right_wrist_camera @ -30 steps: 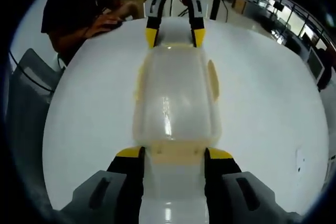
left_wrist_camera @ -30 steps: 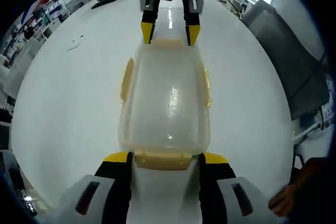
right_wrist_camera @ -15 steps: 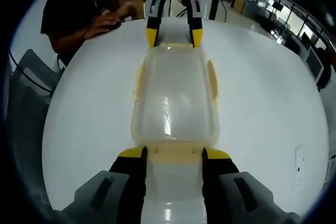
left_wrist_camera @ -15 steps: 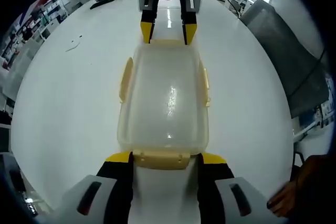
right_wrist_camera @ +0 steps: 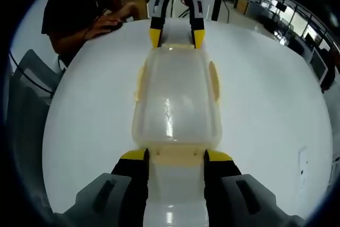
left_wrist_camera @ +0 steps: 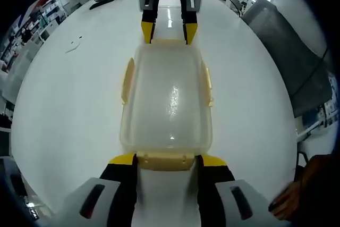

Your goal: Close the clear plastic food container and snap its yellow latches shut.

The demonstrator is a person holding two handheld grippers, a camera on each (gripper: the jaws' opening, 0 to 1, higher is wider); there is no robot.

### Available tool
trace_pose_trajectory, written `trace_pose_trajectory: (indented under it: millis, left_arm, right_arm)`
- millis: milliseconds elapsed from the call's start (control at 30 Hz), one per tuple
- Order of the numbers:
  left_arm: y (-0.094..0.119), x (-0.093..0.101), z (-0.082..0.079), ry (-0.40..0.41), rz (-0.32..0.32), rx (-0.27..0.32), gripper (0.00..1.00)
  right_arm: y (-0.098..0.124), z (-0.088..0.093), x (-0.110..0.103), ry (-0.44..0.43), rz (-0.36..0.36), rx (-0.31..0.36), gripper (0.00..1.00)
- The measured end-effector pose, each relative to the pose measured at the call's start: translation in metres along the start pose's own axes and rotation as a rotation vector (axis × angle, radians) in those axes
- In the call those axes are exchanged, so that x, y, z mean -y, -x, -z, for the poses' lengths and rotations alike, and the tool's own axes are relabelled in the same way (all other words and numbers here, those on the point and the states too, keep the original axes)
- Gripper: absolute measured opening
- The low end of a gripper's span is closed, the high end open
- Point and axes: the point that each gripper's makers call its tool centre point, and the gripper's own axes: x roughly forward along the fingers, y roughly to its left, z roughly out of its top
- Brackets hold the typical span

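I am looking along my left tongs [left_wrist_camera: 166,159] at the clear plastic food container [left_wrist_camera: 166,99], which is sitting lid-down-and-closed on the white worktop [left_wrist_camera: 64,110] between my two tools. The left tongs are standing spread, one yellow tip either side of the near end latch [left_wrist_camera: 164,160], bracketing it rather than pinching it. The right tongs [left_wrist_camera: 169,30] are coming in from the far end, jaws likewise apart astride the opposite end latch. In the right gripper view I am seeing the mirror of this: the right tongs [right_wrist_camera: 174,156] spread around their own end latch [right_wrist_camera: 174,156], the container [right_wrist_camera: 176,99] stretching away, the left tongs [right_wrist_camera: 177,35] at the far end. The side latches [left_wrist_camera: 127,81] are lying against the long walls; whether they are fully snapped I cannot tell.

I am judging the container as light and probably empty, with thin, slightly flexible walls and a glossy lid that is throwing glare, so it is likely to skate on this smooth worktop if pushed from one end alone. The lid's middle would flex under pressure. I am therefore thinking the latches themselves are the places to press, squeezing both ends inward together so each tool is bracing against the other.
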Motion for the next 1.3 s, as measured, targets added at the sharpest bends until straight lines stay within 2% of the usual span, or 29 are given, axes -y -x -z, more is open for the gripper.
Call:
trace_pose_trajectory:
  millis: [100,167,833,1067,1300]
  left_arm:
    - [-0.0001,-0.0001,-0.0003,-0.001,0.000,0.000,0.39]
    - [0.0006,-0.0005,0.0003,0.001,0.000,-0.001,0.34]
    - [-0.0010,0.0018,0.0014,0.010,-0.004,-0.009,0.33]
    - [-0.0008,0.0027,0.0019,0.017,-0.005,0.008,0.33]
    - [-0.0007,0.0005,0.0018,0.019,0.000,-0.017,0.33]
  right_arm:
    - [0.0005,0.0003,-0.0005,0.001,-0.001,-0.001,0.38]
    - [0.0000,0.0004,0.0005,0.003,-0.003,-0.001,0.37]
    - [-0.0028,0.0001,0.0008,-0.002,-0.001,-0.018,0.35]
    - [-0.0030,-0.0002,-0.0009,-0.003,0.001,-0.022,0.35]
    - [-0.0010,-0.0004,-0.0021,0.008,-0.001,-0.051,0.34]
